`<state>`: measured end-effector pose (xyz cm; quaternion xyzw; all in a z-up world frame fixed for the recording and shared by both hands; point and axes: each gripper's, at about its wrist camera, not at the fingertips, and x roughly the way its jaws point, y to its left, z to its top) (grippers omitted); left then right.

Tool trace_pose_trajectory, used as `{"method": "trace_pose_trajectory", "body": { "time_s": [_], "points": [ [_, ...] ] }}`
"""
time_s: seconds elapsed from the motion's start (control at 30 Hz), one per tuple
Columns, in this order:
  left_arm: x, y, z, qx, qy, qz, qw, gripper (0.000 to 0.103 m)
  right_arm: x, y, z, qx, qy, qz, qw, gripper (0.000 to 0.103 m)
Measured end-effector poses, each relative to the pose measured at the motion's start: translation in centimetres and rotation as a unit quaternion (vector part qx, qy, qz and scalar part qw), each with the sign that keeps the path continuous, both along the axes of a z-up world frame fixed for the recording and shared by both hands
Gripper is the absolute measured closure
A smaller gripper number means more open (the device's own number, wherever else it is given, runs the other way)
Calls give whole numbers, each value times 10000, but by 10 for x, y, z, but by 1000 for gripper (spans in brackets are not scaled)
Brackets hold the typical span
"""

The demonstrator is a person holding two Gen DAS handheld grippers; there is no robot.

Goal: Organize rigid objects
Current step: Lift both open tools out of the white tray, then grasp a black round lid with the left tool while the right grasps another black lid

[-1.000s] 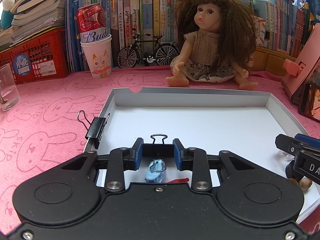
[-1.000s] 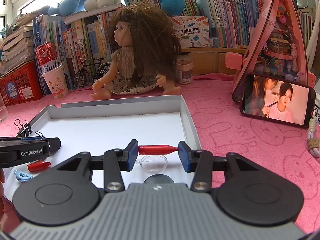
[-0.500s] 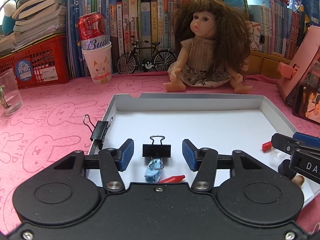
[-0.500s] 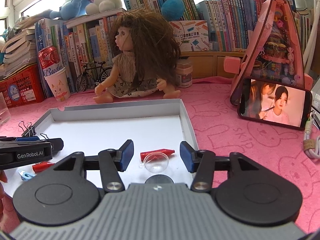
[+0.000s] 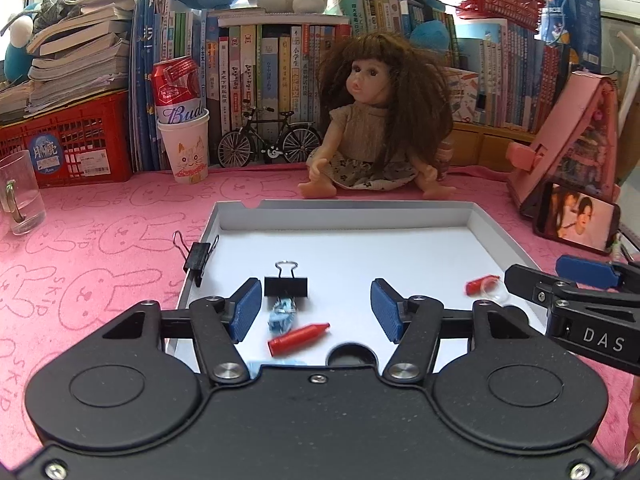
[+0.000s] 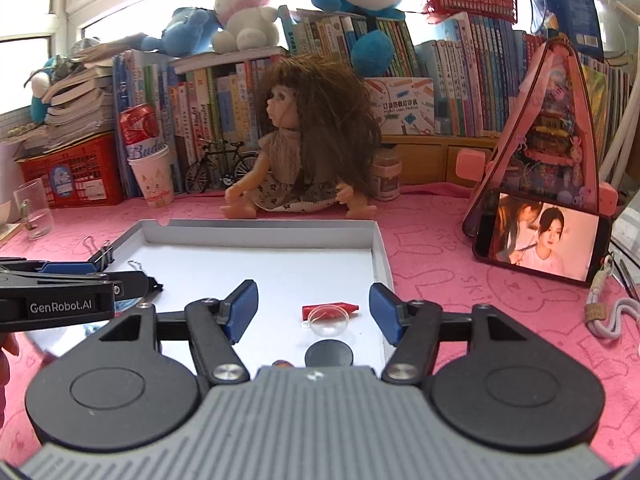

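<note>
Binder clip (image 5: 285, 287) freed, left hand-held gripper (image 5: 316, 309) newly wide, apparently empty.

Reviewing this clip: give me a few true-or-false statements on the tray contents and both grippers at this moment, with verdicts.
1. The left gripper grips the black binder clip. False: its fingers stand apart, clear of the clip.
2. A second binder clip sits on the white tray's left wall. True.
3. The right gripper is empty. True.
4. The clear dome lies outside the tray. False: it lies inside, touching a red crayon.
</note>
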<state>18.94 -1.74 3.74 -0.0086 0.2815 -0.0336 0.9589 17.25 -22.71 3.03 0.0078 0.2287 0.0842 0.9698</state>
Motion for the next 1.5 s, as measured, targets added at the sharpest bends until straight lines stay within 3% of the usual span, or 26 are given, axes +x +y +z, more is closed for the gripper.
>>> {"method": "trace_pose_trajectory", "body": {
  "time_s": [0.43,0.57,0.77,1.17,1.5],
  "points": [
    [-65,-4,-10,-72,115,-408,9991,42,-58,-3,-4,-89,-170,583,9981,20],
    [-88,-11,-12,175,-68,-544,9983,38,-77,-4,-9,-33,-227,845,9962,19],
    [-115,-14,-12,164,-134,-712,9972,38,-101,-6,-17,97,-209,1082,9939,17],
    [-150,-11,-28,43,162,-1074,9941,38,-140,-3,-35,-94,-214,1626,9864,15],
    [-163,-9,-33,-179,339,-1434,9889,48,-167,6,-43,-341,-304,2008,9786,12]
  ]
}}
